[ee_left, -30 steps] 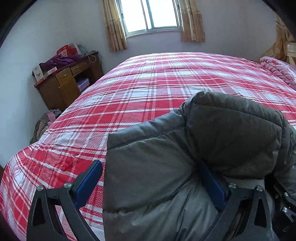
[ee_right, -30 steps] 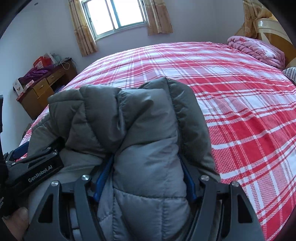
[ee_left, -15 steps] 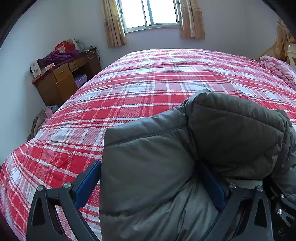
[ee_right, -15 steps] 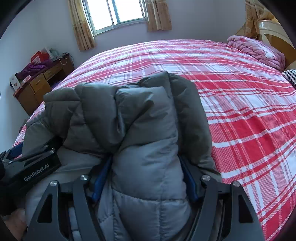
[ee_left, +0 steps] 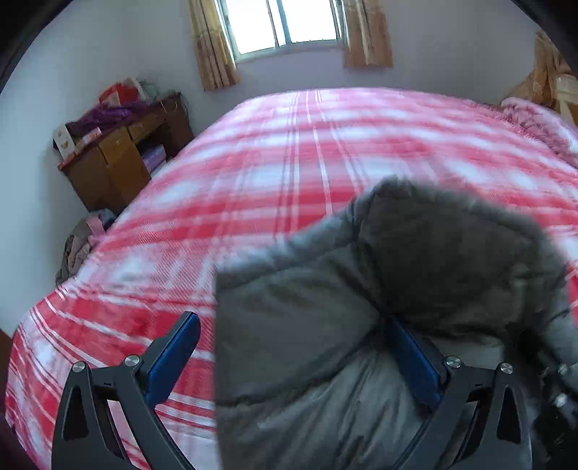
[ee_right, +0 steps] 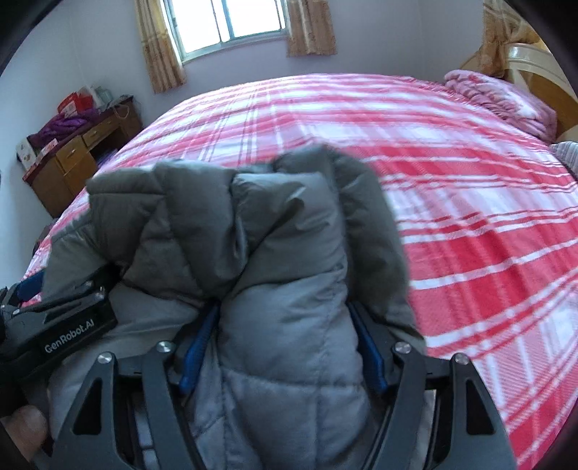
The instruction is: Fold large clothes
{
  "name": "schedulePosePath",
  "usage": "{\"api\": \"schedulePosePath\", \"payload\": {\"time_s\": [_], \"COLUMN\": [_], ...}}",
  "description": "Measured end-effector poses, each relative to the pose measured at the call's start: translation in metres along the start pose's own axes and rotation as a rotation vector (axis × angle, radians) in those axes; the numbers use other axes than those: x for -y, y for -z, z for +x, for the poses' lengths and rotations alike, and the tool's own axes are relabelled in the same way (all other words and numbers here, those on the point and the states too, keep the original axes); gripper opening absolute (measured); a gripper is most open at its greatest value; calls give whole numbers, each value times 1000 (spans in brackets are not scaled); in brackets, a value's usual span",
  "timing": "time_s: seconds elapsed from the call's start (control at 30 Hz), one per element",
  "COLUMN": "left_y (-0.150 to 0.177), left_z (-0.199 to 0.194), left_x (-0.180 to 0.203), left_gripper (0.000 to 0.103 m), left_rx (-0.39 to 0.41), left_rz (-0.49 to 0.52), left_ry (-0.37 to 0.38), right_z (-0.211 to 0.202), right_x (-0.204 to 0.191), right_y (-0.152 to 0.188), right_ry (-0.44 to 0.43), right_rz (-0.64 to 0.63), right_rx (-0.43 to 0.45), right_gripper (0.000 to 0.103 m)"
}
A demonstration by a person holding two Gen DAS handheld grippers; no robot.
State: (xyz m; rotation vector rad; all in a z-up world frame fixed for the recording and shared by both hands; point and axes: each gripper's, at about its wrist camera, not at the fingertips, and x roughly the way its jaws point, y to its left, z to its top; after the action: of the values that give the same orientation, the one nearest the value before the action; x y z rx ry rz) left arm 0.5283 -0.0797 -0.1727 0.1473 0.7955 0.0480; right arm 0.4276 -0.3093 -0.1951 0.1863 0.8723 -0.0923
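Both views have lifted a little since a second ago: the red-and-white plaid bedspread (ee_left: pixel 289 173) now smears with motion blur, and the padded grey quilted jacket (ee_right: pixel 289 289) sits lower in the left wrist view, with more of the bed showing above it.

That jacket is bunched up over the near end of the bed, held between the two tools. The right gripper (ee_right: pixel 285 347) has a thick fold of it wedged between both blue pads, the fabric bulging up and over the fingers, so its jaws are clamped on the jacket at a wide spread. The left gripper (ee_left: pixel 296 358) stands wide too: its right-hand blue pad (ee_left: pixel 412 361) is pressed into the jacket (ee_left: pixel 325 343), while its left-hand pad hangs free over the plaid cover with a gap beside the fabric, so nothing is pinched there. In the right wrist view, the left tool's black body, lettered "GenRobot.AI" (ee_right: pixel 68 336), lies against the jacket's left side, and a fingertip of the person's hand (ee_right: pixel 25 426) shows at the bottom left corner.

Farther off, a brown wooden desk (ee_left: pixel 119 162) piled with purple cloth stands by the wall, a curtained window (ee_right: pixel 231 25) is behind the bed, and a folded pink blanket (ee_right: pixel 502 97) rests near the headboard.
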Motion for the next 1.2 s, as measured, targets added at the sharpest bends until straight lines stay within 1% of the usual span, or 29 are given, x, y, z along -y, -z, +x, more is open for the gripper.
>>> {"api": "schedulePosePath", "payload": {"time_s": [0.03, 0.07, 0.13, 0.17, 0.2, 0.23, 0.27, 0.3, 0.33, 0.4, 0.43, 0.5, 0.6, 0.83, 1.03, 1.2], "left_y": [-10, -18, -34, -39, -43, -44, -43, -39, -36, -27, -25, -21, -16, -12, -11, -11], "left_z": [-11, -18, -24, -23, -17, -8, 4, 18, 26, 31, 33, 39, 42, 44, 45, 46], "left_x": [-6, -9, -11, -7, 1, 9, 19, 29, 33, 35, 36, 35, 32, 45, 45, 46], "left_gripper": [102, 102, 102, 102, 102, 102, 102, 102, 102, 102, 102, 102, 102, 102, 102, 102], "left_rx": [31, 41, 47, 50, 48, 38, 18, -10, -21, -5, 6, 1, 6, 35, 41, 32], "left_rz": [-46, -88, -149, -160, -151, -127, -85, -40, -24, -25, -24, -30, -50, -10, -6, 0], "left_ry": [3, 27, 77, 82, 65, 45, 9, -29, -39, -51, -57, -57, -48, -107, -116, -115], "right_z": [-12, -26, -40, -40, -38, -29, -19, -9, 3, 17, 18, 20, 24, 32, 39, 40], "right_x": [1, 1, 0, 1, 2, 4, 6, 9, 14, 25, 28, 30, 32, 26, 22, 21], "right_y": [-3, -10, -27, -34, -40, -47, -49, -50, -49, -42, -39, -35, -31, -29, -29, -28], "right_ry": [-8, -8, -13, -21, -16, 13, 26, 30, 30, 18, 12, 1, -20, -1, 20, 36], "right_rz": [19, 36, 59, 72, 83, 81, 71, 68, 70, 83, 86, 71, 88, 73, 52, 39], "right_rx": [37, 90, 149, 157, 163, 159, 144, 128, 101, 67, 72, 80, 67, 39, 21, 15], "right_gripper": [72, 72, 72, 71, 70, 64, 56, 54, 54, 54, 54, 54, 54, 54, 54, 55]}}
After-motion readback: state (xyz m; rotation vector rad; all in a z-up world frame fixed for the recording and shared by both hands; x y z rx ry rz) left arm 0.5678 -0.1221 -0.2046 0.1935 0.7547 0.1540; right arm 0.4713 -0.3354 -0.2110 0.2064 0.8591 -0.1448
